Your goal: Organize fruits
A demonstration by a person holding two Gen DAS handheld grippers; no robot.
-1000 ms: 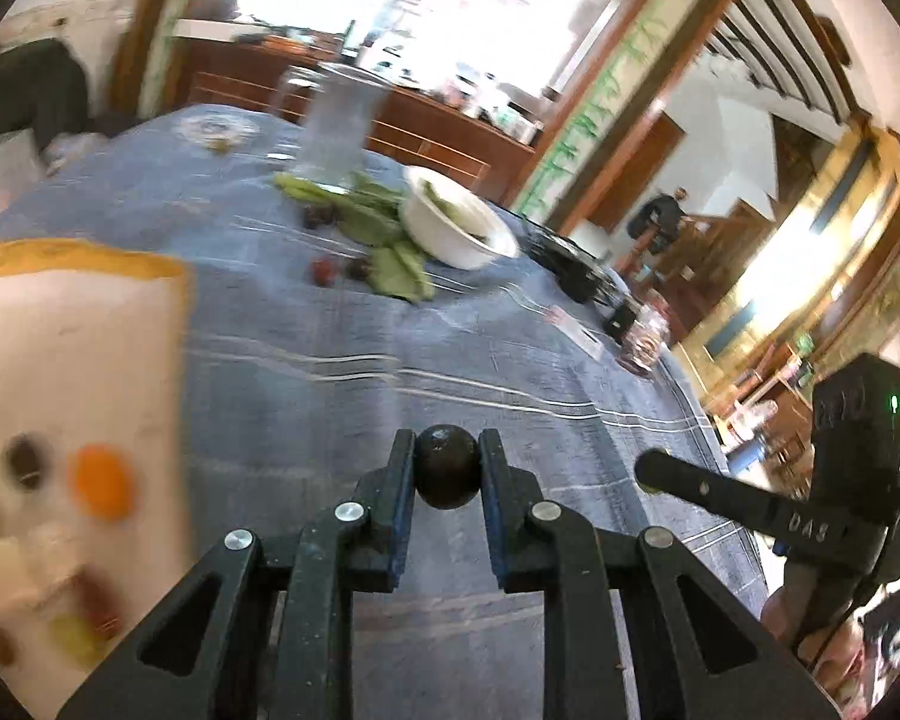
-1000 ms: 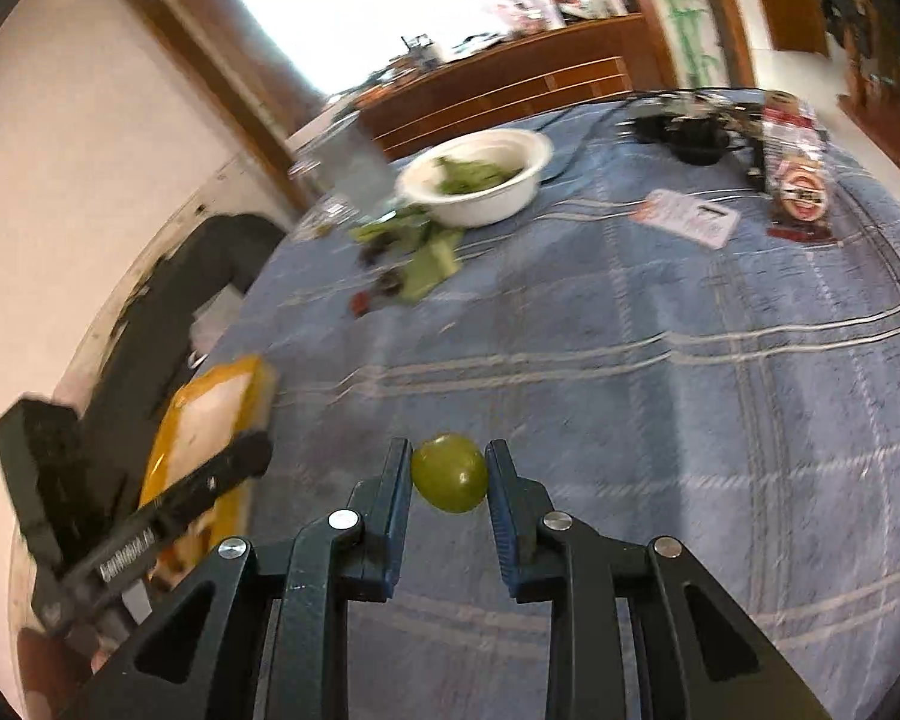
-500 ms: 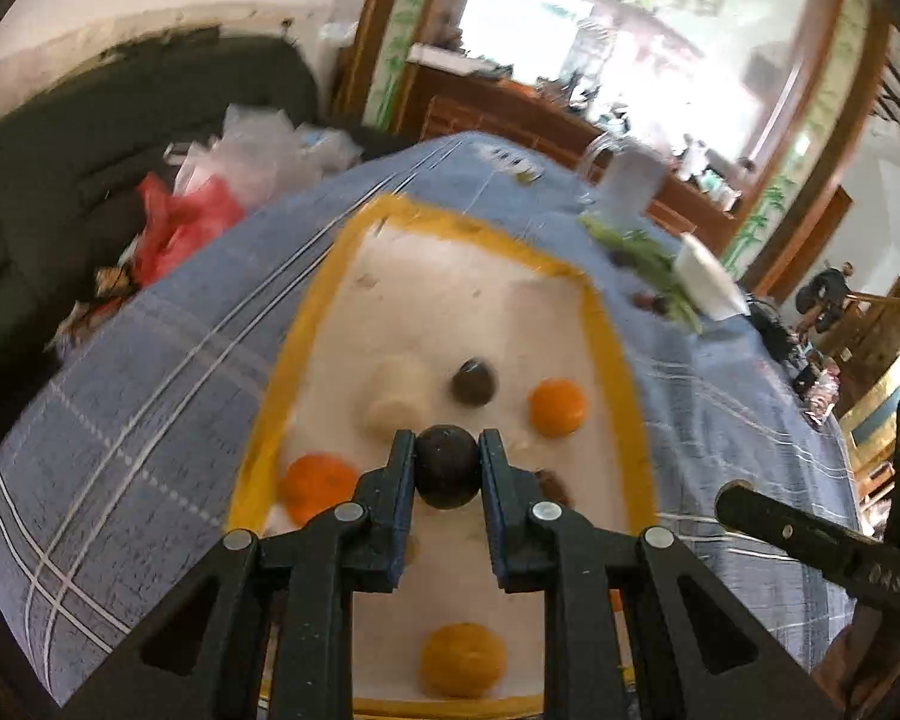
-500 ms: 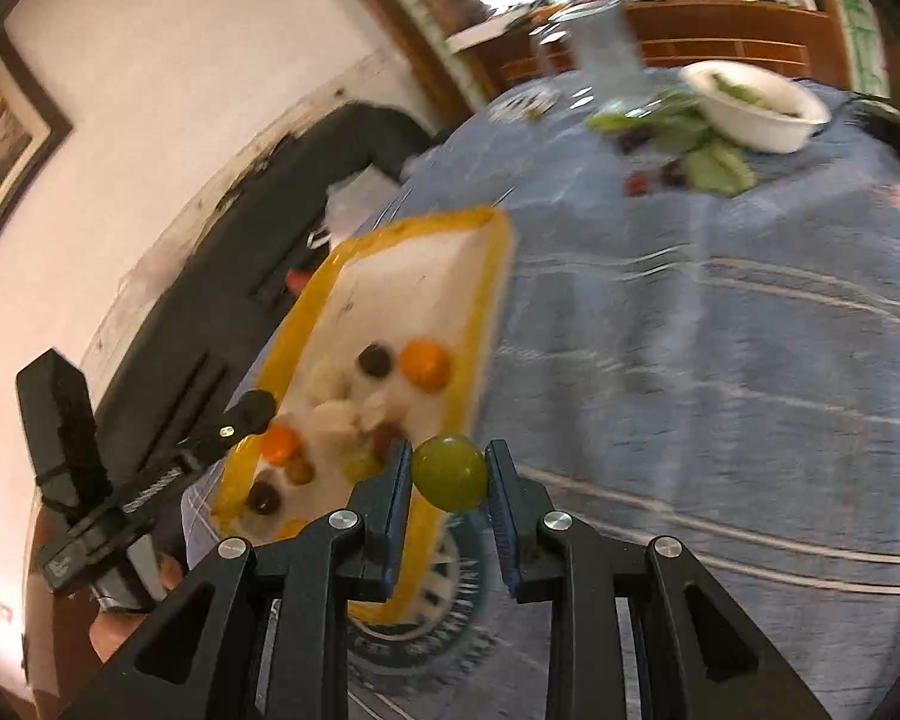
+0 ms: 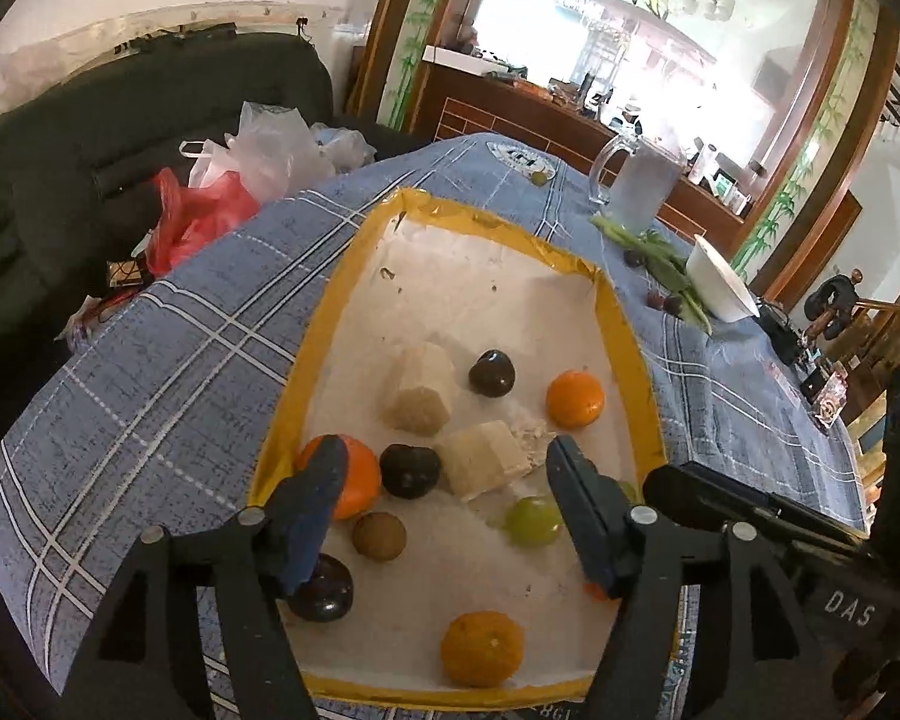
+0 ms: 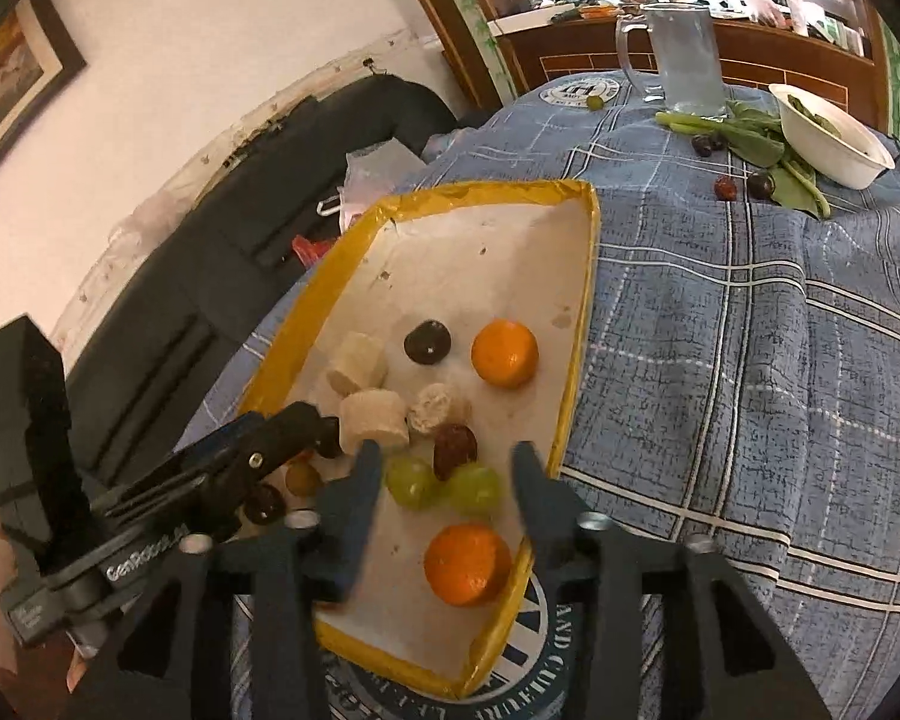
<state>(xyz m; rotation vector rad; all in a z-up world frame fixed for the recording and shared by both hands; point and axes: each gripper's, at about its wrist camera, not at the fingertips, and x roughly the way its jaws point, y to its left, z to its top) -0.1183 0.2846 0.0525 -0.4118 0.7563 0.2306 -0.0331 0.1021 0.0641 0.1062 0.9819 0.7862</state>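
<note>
1. Hanging over the near end of the flat white tray with a yellow rim [image 5: 330, 324], the left gripper [image 5: 447, 501] has its fingers spread wide with nothing between them.
2. Under the left finger sit a round orange fruit [image 5: 360, 477] and a shiny dark plum [image 5: 324, 594].
3. Between the fingers lie a dark round fruit [image 5: 411, 469], a small brown round fruit [image 5: 379, 535] and pale cut chunks [image 5: 420, 396].
4. A round green grape [image 5: 531, 520] rests on the tray just beside the right finger.
5. The right gripper [image 6: 447, 489] is also spread wide and holds nothing; two green grapes [image 6: 444, 483] lie on the tray between its fingers, touching each other.
6. The tray sits on the surface with a blue checked cloth [image 6: 750, 324].
7. Far to the right stand a clear glass mug [image 6: 684, 60] and a white bowl [image 6: 834, 132] with green leaves [image 6: 756, 141] beside it.
</note>
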